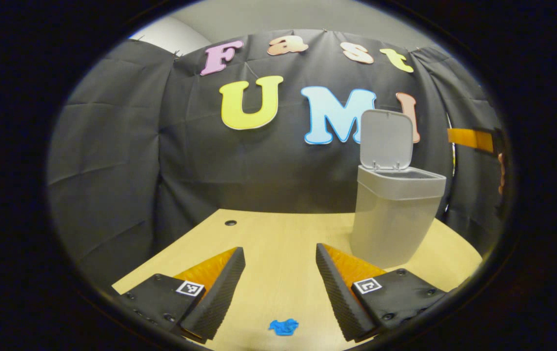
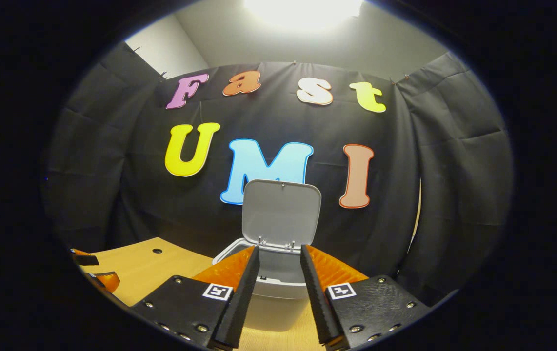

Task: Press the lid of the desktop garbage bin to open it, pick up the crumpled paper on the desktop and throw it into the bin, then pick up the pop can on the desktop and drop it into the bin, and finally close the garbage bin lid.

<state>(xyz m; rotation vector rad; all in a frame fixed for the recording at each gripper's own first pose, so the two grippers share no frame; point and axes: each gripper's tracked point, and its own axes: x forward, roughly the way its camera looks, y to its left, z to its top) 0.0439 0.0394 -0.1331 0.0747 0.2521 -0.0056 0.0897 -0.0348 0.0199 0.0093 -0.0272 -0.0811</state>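
The grey desktop bin (image 1: 393, 224) stands at the right of the wooden table (image 1: 268, 234), its lid (image 1: 387, 139) swung up and upright. My left gripper (image 1: 279, 249) hovers low over the table to the left of the bin, open, with nothing between its fingers. In the right gripper view, my right gripper (image 2: 279, 249) is above the front of the bin (image 2: 273, 302), facing the raised lid (image 2: 281, 212). It is open, with bare space between the fingers. In the left gripper view, part of the right gripper (image 1: 478, 141) and a hand (image 1: 502, 170) show high beside the bin.
A small blue scrap (image 1: 283, 326) lies on the table right under my left gripper. A round cable hole (image 1: 230, 223) sits near the table's far left edge. Black cloth walls close the booth behind and at both sides. My left gripper (image 2: 94, 270) shows low at the left over the table (image 2: 151, 270).
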